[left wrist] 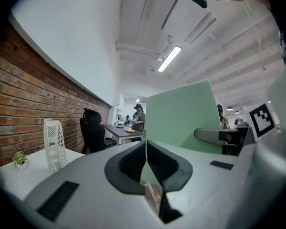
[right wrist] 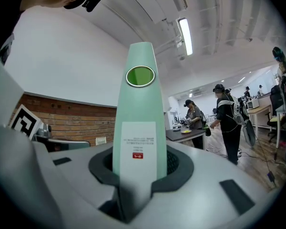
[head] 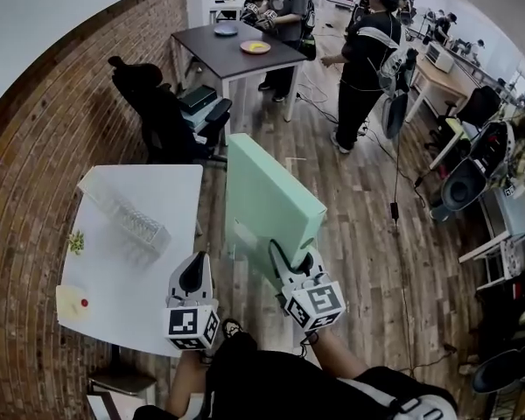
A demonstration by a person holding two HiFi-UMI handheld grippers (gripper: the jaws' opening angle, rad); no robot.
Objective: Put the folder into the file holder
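The mint-green folder (head: 271,195) stands upright over the wooden floor, right of the white table (head: 171,191). My right gripper (head: 277,254) is shut on its lower end. In the right gripper view the jaws clamp the folder's spine (right wrist: 139,104), which carries a white label and a round hole. My left gripper (head: 195,262) hangs beside the table's right edge, shut and holding nothing. Its pads meet in the left gripper view (left wrist: 145,149), where the folder (left wrist: 181,118) rises just to the right. The pale mesh file holder (head: 136,221) sits on the table; it is upright in the left gripper view (left wrist: 54,144).
A small potted plant (head: 76,241) and a yellow item (head: 70,304) sit on the table's left side by the brick wall. A black office chair (head: 162,112) stands beyond it. Farther off is a dark table (head: 227,46) with two people (head: 367,59) nearby.
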